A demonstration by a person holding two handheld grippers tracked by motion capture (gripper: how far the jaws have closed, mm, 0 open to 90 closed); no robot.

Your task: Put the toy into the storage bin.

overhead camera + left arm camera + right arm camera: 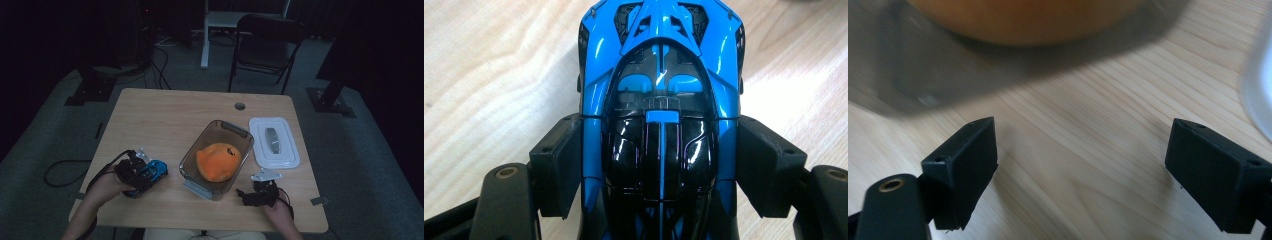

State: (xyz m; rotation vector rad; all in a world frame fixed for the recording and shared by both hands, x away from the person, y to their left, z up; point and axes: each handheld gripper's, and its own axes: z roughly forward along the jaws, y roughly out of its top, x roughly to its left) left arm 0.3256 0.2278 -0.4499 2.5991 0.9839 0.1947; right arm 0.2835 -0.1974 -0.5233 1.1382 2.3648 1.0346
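My left gripper (659, 165) pinches a blue and black toy car (661, 100) by its flanks, one black pad pressed against each side of the glossy cockpit, with the car's nose pointing away from me along the jaws. From the high view, the car (151, 171) sits in that gripper (137, 172) near the table's (165, 115) front left edge, well apart from the clear plastic container (216, 159) in the middle. An orange rounded thing (218, 161) lies inside that container, and a white lid (274, 142) rests flat just beside it on the right. My right gripper (1083, 170) has its jaws spread wide with nothing between them, bare wood under them, close to the container's near wall (948, 75); from above it (260, 192) sits near the front right edge.
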